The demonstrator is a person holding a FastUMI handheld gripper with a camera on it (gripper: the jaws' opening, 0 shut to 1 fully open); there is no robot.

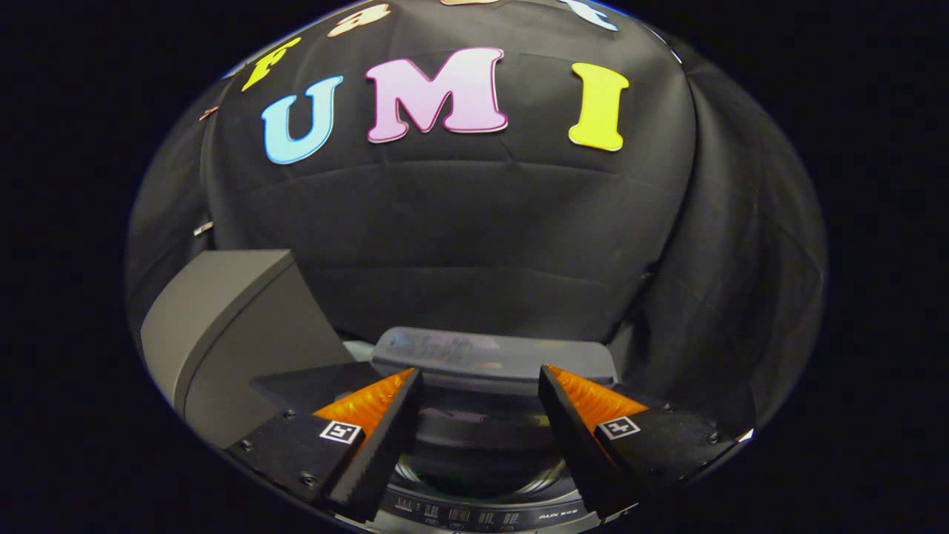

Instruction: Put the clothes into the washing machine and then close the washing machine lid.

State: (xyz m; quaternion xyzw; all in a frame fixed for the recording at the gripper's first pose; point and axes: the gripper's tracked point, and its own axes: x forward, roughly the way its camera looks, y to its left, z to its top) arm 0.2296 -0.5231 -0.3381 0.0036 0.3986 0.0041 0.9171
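Gripper view: the tongs (480, 382) are spread, nothing pinched, above the washing machine (482, 475), whose translucent grey lid (493, 356) is seen raised just beyond them; a matte grey box (222, 326) stands left.

The washing machine (482, 445) is mostly hidden behind the hand-held gripper (480, 404) fingers; its drum interior at 6 o'clock is too dark to read.

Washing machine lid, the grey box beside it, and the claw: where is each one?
Washing machine lid (489, 357): gripper view, on its raised translucent panel.
Grey box (222, 326): gripper view, on its front face.
Claw (480, 415): gripper view, midway between its open fingertips.
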